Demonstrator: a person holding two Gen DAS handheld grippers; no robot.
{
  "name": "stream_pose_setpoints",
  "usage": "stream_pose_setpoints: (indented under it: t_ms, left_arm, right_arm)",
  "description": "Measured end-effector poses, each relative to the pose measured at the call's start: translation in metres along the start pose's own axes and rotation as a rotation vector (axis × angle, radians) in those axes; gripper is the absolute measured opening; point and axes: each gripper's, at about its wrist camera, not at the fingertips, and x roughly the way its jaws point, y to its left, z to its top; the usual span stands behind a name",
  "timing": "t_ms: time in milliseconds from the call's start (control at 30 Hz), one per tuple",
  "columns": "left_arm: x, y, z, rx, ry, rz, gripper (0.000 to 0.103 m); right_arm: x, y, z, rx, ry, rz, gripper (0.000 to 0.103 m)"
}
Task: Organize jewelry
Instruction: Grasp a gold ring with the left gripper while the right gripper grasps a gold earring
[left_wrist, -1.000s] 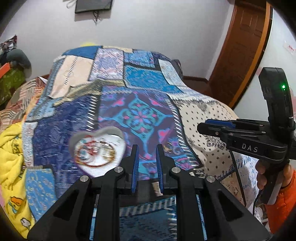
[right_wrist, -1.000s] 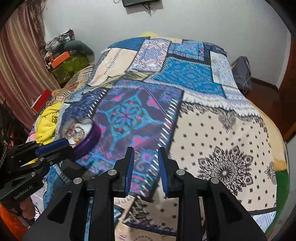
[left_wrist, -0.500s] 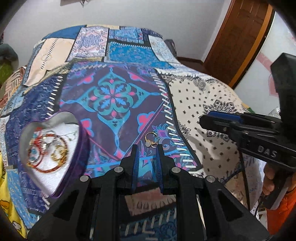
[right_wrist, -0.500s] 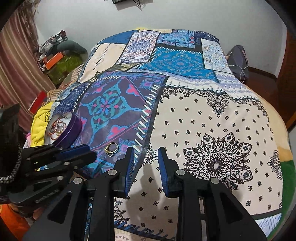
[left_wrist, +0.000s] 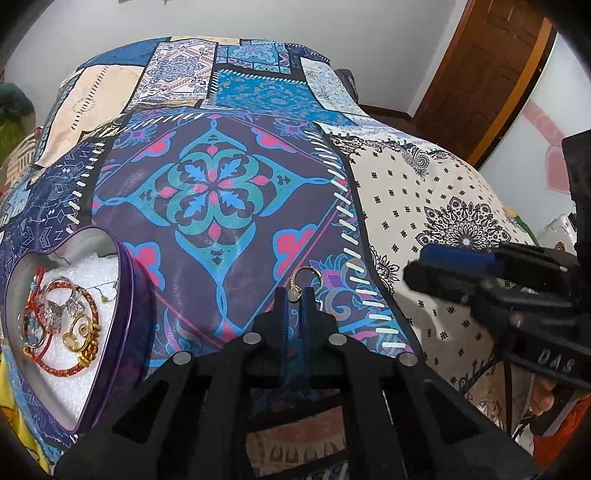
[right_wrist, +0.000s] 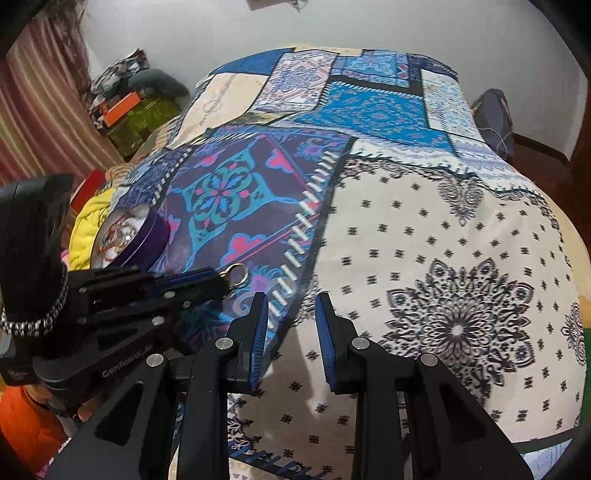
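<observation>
A gold ring earring (left_wrist: 307, 275) lies on the purple patch of the bedspread, and my left gripper (left_wrist: 294, 295) is shut on its lower end. The same earring (right_wrist: 237, 274) pokes out of the left gripper's tips (right_wrist: 218, 281) in the right wrist view. A purple heart-shaped tin (left_wrist: 127, 295) sits at the left, holding red and gold bangles (left_wrist: 62, 325) on white foam; it also shows in the right wrist view (right_wrist: 144, 236). My right gripper (right_wrist: 291, 314) is open and empty above the cream patch, to the right of the earring (left_wrist: 458, 266).
The patchwork bedspread (right_wrist: 424, 240) covers the whole bed. A yellow cloth (right_wrist: 86, 225) lies at the bed's left edge beside the tin. A wooden door (left_wrist: 487, 70) stands at the far right. Clutter and a curtain (right_wrist: 33, 110) are at the far left.
My left gripper has dropped down and forward to the earring and closed on it. The right gripper has drifted a little closer to the bed and stays open.
</observation>
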Motion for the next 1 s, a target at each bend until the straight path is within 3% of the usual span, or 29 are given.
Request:
stream_pose_setpoints:
  t_ms: [67,433,567,633,667,1000]
  left_arm:
    - [-0.002,0.001,-0.001,-0.008,-0.008,0.002,0.000]
    - [-0.034,0.011,-0.010,-0.016,-0.058,0.037,0.000]
    - [-0.040,0.014,-0.015,-0.017,-0.060,0.017,0.000]
    - [-0.041,0.013,-0.018,-0.013,-0.060,0.019,0.000]
    - [-0.041,0.013,-0.019,-0.012,-0.058,0.018,0.000]
    - [-0.026,0.016,-0.020,-0.030,-0.003,-0.014,0.002]
  right_arm:
    - [0.004,0.005,0.000,-0.012,0.010,0.010,0.024]
    - [0.036,0.040,0.004,-0.143,0.061,0.002,0.024]
    - [0.040,0.046,0.003,-0.174,0.050,-0.016,0.023]
    - [0.041,0.048,0.002,-0.183,0.038,-0.019,0.018]
    - [0.041,0.049,0.001,-0.186,0.032,-0.024,0.010]
    - [0.024,0.028,-0.002,-0.094,-0.001,-0.025,0.010]
